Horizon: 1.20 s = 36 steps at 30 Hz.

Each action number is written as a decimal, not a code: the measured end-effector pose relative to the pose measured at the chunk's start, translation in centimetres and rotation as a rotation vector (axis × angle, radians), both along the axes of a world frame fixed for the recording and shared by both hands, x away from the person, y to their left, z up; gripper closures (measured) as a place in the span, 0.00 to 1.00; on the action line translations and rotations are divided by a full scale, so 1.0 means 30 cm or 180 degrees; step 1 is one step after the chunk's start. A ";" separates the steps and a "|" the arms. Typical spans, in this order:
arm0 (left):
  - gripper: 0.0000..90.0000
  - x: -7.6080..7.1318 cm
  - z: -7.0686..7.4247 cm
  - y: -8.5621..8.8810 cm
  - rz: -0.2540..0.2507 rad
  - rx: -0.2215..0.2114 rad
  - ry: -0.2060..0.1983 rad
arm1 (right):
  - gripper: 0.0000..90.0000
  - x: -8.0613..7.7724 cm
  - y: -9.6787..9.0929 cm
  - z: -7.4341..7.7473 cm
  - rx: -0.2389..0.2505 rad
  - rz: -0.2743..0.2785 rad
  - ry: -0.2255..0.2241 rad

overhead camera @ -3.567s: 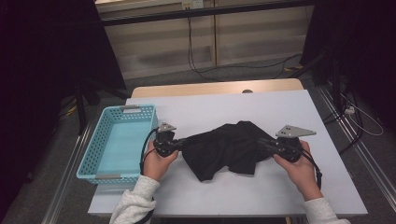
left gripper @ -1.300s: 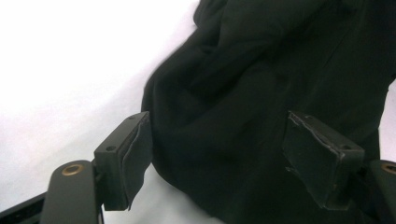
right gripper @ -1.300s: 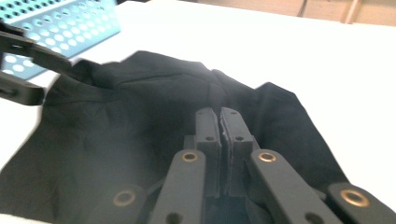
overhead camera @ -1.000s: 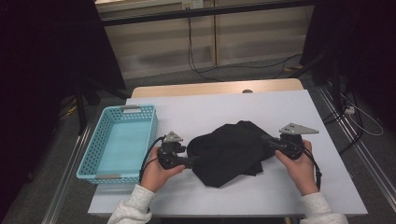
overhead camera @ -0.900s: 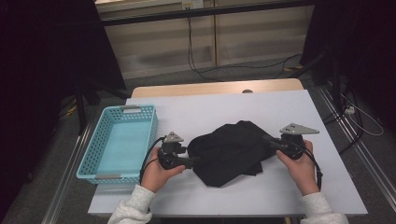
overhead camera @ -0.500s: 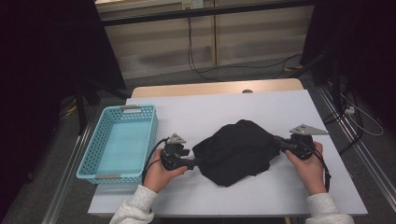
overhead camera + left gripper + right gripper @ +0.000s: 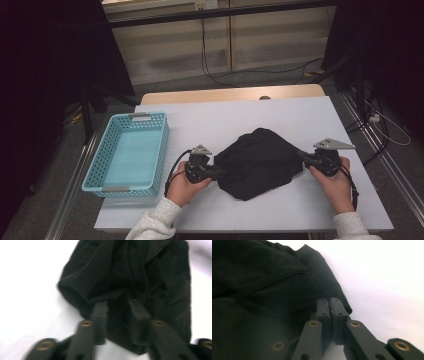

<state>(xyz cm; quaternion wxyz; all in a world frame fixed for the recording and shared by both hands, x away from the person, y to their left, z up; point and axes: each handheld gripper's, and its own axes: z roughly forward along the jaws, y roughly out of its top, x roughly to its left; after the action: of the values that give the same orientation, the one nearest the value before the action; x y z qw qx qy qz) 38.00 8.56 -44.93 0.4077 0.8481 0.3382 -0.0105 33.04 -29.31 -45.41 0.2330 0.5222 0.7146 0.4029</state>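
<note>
A black garment point(image 7: 260, 162) lies bunched in a mound on the white table point(image 7: 225, 120). My left gripper point(image 7: 220, 173) is at its left edge. In the left gripper view the jaws have just been closing and pinch a thick fold of the garment point(image 7: 125, 272) between them; the left gripper point(image 7: 117, 307) is blurred. My right gripper point(image 7: 300, 155) is at the garment's right edge. Its jaws stand nearly together in the right gripper view, where the right gripper point(image 7: 329, 302) is shut on a thin hem of the garment point(image 7: 262, 290).
A light blue plastic basket point(image 7: 162, 145) stands empty on the table's left part, close to my left hand. The far half of the table is bare white. Cables run across the floor beyond the table, and dark stands flank it.
Both hands have shifted a little to the right. The left gripper has reached the garment's left edge and its jaws have closed on the cloth. The garment is pulled into a smoother, more compact mound.
</note>
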 end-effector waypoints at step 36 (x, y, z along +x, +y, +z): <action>0.62 -0.048 -0.009 -0.036 -0.0154 0.0260 -0.0029 | 0.96 -0.011 0.024 0.019 0.0057 0.0194 -0.0010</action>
<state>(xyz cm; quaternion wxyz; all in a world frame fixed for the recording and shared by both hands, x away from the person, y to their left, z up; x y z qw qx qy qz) 36.56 7.48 -45.21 0.3739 0.8720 0.3159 -0.0026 32.70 -28.58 -44.83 0.2170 0.5016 0.7262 0.4170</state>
